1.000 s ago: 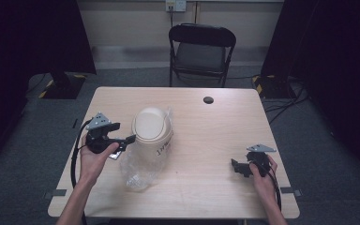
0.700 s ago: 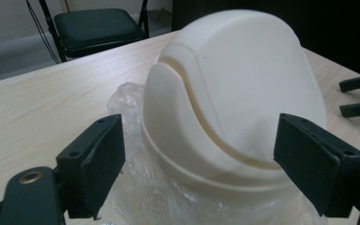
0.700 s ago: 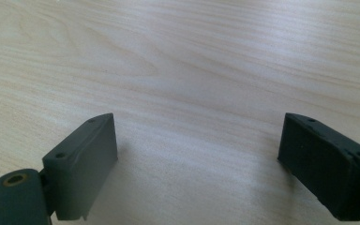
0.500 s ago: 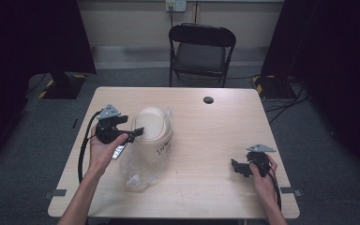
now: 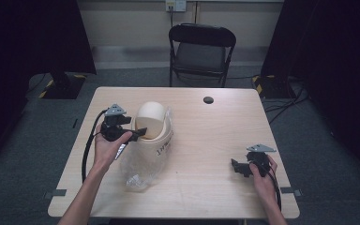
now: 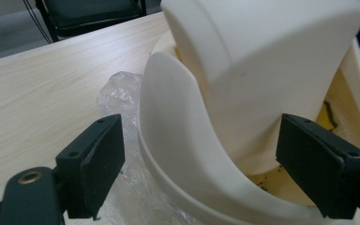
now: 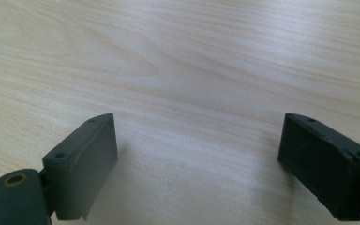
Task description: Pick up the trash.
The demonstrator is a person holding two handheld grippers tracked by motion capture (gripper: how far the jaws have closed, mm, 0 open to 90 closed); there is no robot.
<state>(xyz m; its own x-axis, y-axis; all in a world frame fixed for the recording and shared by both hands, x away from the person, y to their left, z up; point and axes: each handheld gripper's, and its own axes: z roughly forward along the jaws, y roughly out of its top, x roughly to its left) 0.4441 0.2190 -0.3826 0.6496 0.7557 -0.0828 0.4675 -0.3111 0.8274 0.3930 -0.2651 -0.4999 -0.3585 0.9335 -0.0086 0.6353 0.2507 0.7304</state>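
A cream plastic shell with a rounded cap sits on a clear plastic bag at the table's left centre. My left gripper is at its left edge, open, its jaws standing either side of the shell's curved rim without closing on it. The crumpled bag shows behind the rim. My right gripper rests low over bare wood near the table's front right, open, with nothing between its jaws.
A small black disc lies near the far edge of the wooden table. A black folding chair stands behind the table. A cable trails from the left gripper along the table's left side.
My left gripper has moved forward and right, from beside the bag up to the shell's rim. The right gripper has stayed put.
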